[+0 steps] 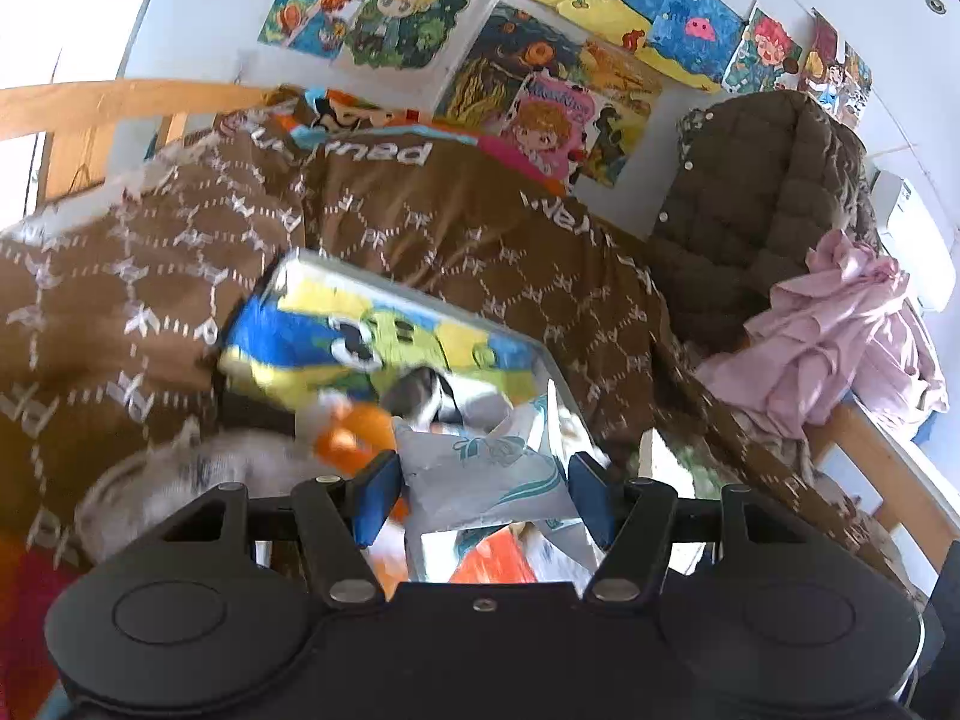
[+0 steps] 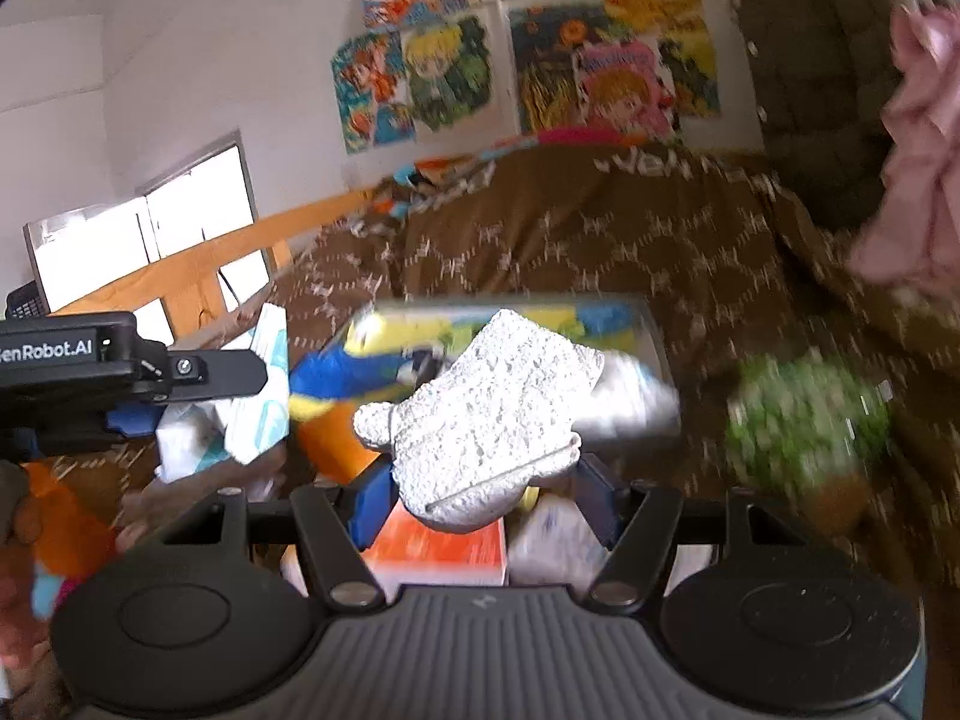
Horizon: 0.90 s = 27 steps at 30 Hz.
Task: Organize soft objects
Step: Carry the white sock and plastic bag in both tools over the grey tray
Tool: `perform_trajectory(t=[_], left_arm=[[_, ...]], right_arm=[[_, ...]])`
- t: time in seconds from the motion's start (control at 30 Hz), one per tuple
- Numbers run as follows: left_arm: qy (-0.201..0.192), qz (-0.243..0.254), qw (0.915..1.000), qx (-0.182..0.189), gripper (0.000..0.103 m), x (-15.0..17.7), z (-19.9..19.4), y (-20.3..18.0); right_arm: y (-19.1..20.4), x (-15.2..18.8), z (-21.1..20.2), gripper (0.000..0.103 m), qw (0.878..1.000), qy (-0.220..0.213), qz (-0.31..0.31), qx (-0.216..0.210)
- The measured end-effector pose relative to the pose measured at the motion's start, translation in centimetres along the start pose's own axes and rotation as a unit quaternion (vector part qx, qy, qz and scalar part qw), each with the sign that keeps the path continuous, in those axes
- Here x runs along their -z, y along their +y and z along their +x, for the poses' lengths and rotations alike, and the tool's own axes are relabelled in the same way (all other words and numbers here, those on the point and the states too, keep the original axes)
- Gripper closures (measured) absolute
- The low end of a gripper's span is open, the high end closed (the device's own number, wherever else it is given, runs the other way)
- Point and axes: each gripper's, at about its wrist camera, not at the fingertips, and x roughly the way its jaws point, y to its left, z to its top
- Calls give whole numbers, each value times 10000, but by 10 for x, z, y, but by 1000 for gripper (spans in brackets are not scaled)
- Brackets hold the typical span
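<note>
My left gripper (image 1: pixel 485 483) is shut on a pale soft pack (image 1: pixel 468 456) printed with teal bows, its blue pads pressing both sides. In the right wrist view the same left gripper (image 2: pixel 210 402) shows side-on at the left, the pack (image 2: pixel 258 390) sticking out of it. My right gripper (image 2: pixel 486 498) is shut on a white bumpy plush (image 2: pixel 492 402), held above the pile. Beyond both lies a grey bin (image 1: pixel 420 294) holding a blue, yellow and green plush (image 1: pixel 336 336). An orange plush (image 1: pixel 354 432) and a grey furry one (image 1: pixel 198 474) lie near the bin.
A brown patterned quilt (image 1: pixel 420 228) covers the bed, with a wooden rail (image 1: pixel 120 96) at the left. A dark quilted jacket (image 1: pixel 762 192) and a pink garment (image 1: pixel 840 330) hang at the right. A blurred green plush (image 2: pixel 804 414) sits right of the bin. An orange box (image 2: pixel 444 546) lies below my right gripper.
</note>
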Motion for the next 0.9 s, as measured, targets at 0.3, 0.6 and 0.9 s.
perform_trajectory(t=[0.3,0.6,0.9], left_arm=[[-117,303,9991,-289,40,-48,71,9],[9,-199,9974,-690,40,-73,159,36],[472,-228,9945,-909,40,-72,215,46]], right_arm=[[-18,-33,93,35,9994,-321,-143,69],[-40,-44,163,35,9996,-268,-1,61],[-59,-41,186,35,9997,42,243,50]])
